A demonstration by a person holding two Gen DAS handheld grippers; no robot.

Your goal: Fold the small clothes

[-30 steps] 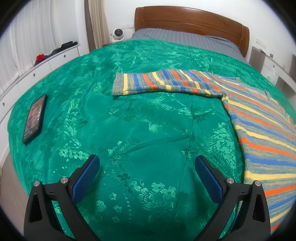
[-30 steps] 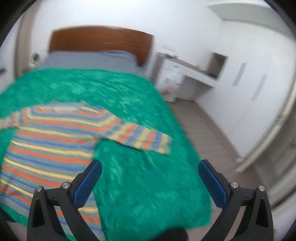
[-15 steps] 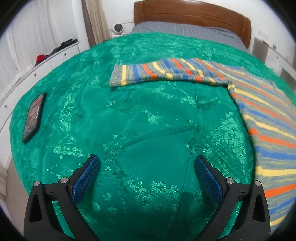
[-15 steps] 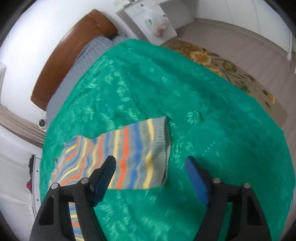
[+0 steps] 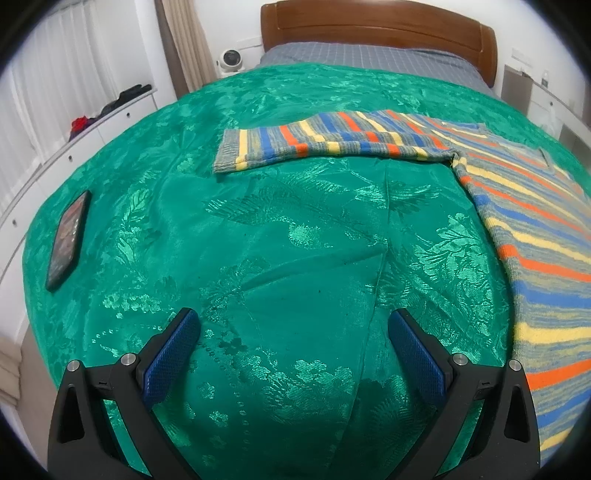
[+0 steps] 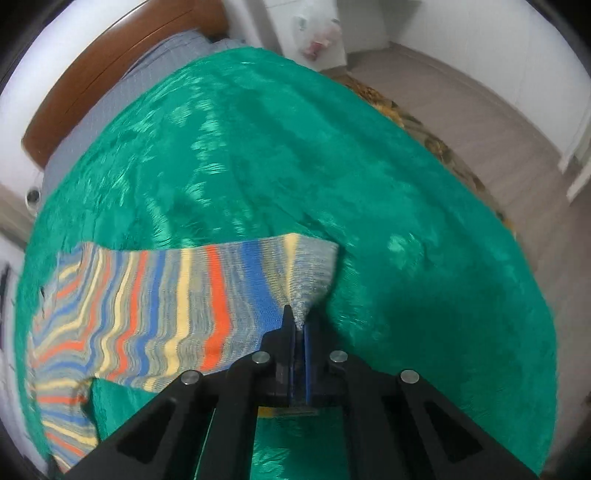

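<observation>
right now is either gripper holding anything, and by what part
The right gripper is shut on the striped sweater, pinching its grey sleeve cuff. The left gripper is open, holding nothing.

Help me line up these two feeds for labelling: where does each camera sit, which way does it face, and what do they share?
Left wrist: on the left gripper, above the green bedspread, facing the headboard; its open blue-padded fingers show.
Right wrist: on the right gripper, angled down over the bed toward the floor; its fingers are shut on the sweater cuff.
Shared: the striped sweater, bedspread and headboard.
</observation>
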